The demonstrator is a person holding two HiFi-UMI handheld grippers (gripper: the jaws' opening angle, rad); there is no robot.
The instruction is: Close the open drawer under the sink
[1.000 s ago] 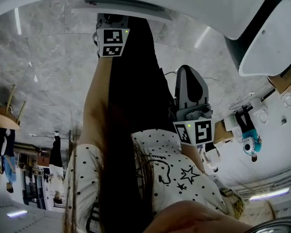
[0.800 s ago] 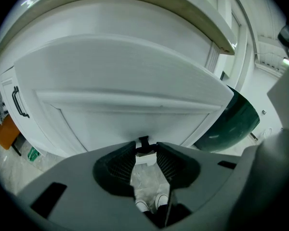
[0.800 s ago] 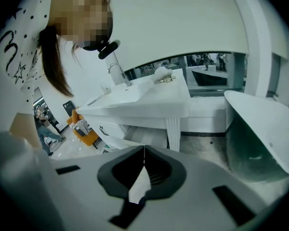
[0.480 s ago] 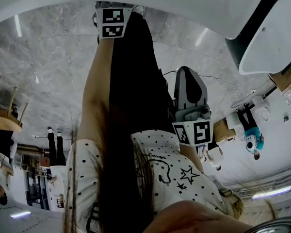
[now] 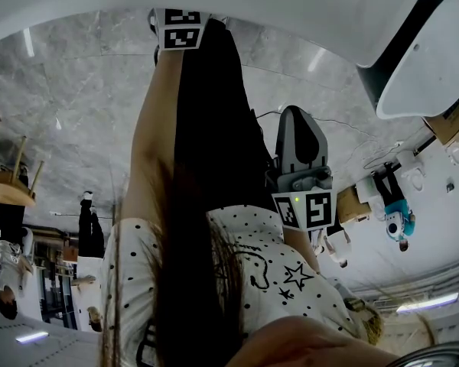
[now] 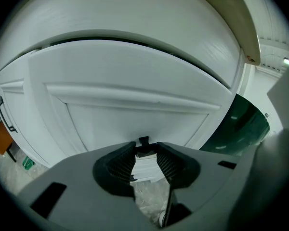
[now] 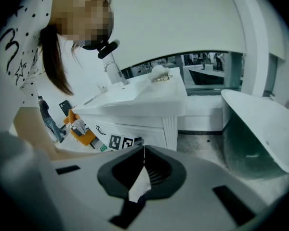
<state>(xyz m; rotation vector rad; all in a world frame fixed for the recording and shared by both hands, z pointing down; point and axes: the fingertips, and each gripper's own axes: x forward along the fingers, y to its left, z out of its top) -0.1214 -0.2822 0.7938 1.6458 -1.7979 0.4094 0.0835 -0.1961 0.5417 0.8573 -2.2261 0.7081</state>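
A white panelled drawer front (image 6: 135, 119) of the sink cabinet fills the left gripper view, close ahead. A thin dark gap (image 6: 111, 41) runs between it and the white top above. My left gripper (image 6: 145, 150) points at its lower part, jaws open, nothing between the pads. In the head view only this gripper's marker cube (image 5: 177, 29) shows, up against the white cabinet edge. My right gripper (image 7: 143, 150) hangs back with jaws shut and empty; it looks at the sink cabinet (image 7: 151, 121) from a distance and shows in the head view (image 5: 299, 117).
A white tub with a dark green side (image 7: 260, 134) stands right of the cabinet, also in the head view (image 5: 428, 60). A faucet (image 7: 114, 71) rises over the basin. An orange seat (image 7: 82, 131) sits to the left. Grey marble floor (image 5: 69, 113) lies around.
The left gripper's marker cube has moved up in the head view, closer to the white cabinet. The right gripper has stayed where it was.
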